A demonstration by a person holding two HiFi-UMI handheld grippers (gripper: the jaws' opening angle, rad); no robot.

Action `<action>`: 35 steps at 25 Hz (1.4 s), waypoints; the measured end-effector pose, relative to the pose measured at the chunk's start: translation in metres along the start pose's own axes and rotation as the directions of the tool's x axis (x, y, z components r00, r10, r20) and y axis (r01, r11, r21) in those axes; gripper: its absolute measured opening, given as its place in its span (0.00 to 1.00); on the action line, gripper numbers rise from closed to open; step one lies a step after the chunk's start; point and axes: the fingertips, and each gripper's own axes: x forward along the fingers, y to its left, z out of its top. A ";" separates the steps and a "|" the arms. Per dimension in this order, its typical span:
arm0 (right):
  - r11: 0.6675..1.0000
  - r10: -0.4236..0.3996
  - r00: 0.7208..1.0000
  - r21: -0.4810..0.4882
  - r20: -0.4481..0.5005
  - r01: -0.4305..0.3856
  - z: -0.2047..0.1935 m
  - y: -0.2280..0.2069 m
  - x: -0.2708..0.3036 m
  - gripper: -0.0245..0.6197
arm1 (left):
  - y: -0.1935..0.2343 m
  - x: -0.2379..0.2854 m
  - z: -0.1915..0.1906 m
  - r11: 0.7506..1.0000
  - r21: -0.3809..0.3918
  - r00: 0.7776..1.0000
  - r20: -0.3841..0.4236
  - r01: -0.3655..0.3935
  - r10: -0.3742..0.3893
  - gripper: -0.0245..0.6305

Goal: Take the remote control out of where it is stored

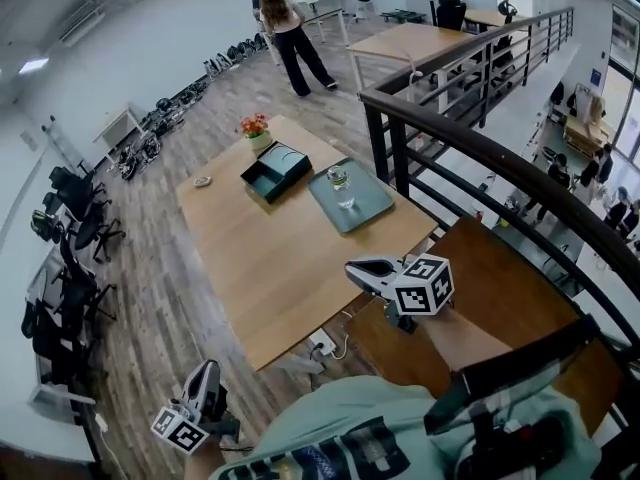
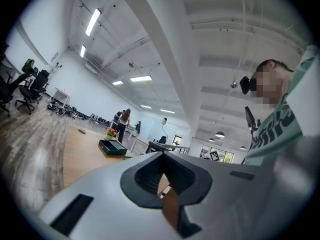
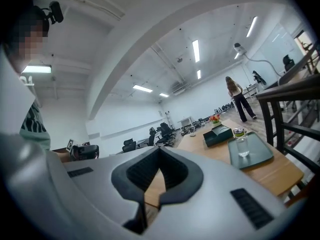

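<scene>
1. The remote control does not show in any view. In my judgement it lies in the dark box [image 1: 272, 175] that stands open on the counter [image 1: 270, 268], near the far end just in front of the flower pot [image 1: 256, 130].
2. In the head view the right hand-held gripper [image 1: 352, 268] hangs off the counter's near right corner, and the box lies from it at about 11 o'clock, well apart. From the left hand-held gripper [image 1: 207, 370], low beside the person's body and off the counter's near edge, the box lies between 12 and 1 o'clock and farther off. The right one is the nearer, so the reach probably falls to it.
3. Both hand-held grippers have their jaws drawn together, with nothing between them. They will have to spread before either can take anything.
4. A tray [image 1: 372, 211] carrying a glass [image 1: 342, 186] sits just beside the box at its 4 o'clock. It lies close to the right gripper's straight line to the box, so the glass could be knocked.
5. The box's inside is too small to read: a pale panel covers its far half and the near half looks dark. The remote's long axis cannot be told, nor whether a lid must be shifted first.
</scene>
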 end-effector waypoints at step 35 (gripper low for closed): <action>0.997 -0.008 0.998 -0.072 -0.059 0.004 0.004 0.086 0.074 0.05 | 0.068 -0.031 0.012 0.988 -0.072 0.985 0.110 0.138 -0.130 0.04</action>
